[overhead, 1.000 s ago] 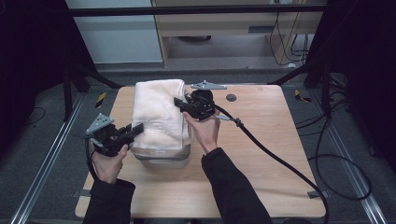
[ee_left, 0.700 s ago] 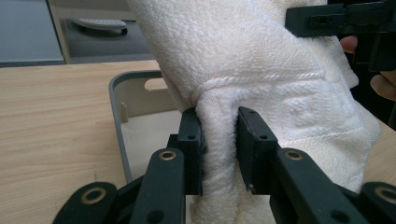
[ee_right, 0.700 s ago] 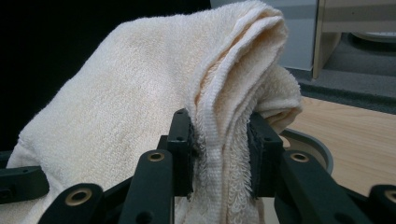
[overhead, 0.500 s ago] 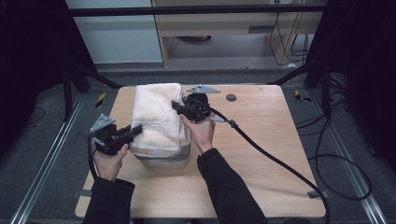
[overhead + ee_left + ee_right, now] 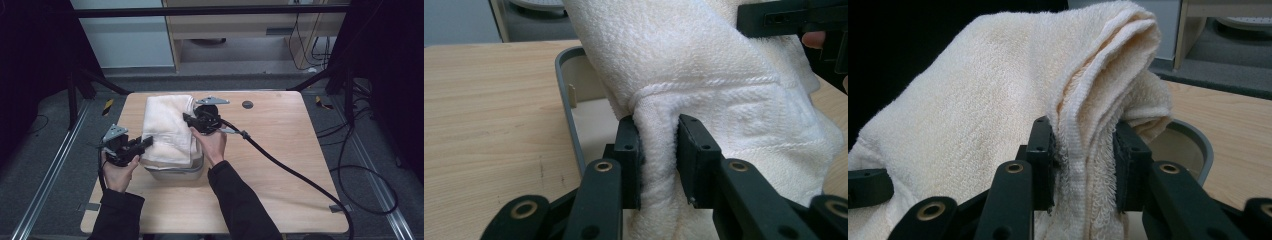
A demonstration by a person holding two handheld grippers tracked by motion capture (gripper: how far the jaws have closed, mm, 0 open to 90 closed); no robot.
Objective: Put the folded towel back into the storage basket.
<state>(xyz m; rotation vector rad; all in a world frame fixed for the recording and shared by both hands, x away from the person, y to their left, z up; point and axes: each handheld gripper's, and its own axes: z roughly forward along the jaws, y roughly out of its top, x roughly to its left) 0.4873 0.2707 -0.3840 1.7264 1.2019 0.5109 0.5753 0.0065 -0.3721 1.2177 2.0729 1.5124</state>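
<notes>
Both hand-held grippers, left (image 5: 142, 142) and right (image 5: 189, 119), have sunk, each clamped on the towel (image 5: 167, 127), whose length stretches between them, directly over the grey bin (image 5: 175, 172).

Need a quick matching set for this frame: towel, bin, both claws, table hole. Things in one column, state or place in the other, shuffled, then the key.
Column 1
1. left claw
2. right claw
3. grey bin
4. round dark hole
5. white towel

Column 2
A. in the tabletop, far side, right of the towel
B. under the towel, rim showing at the near end
C. shut on the towel's far right edge
D. shut on the towel's near left edge
E. draped across the bin, pinched at two places

Pairs: 1-D, 2-C, 3-B, 4-A, 5-E
</notes>
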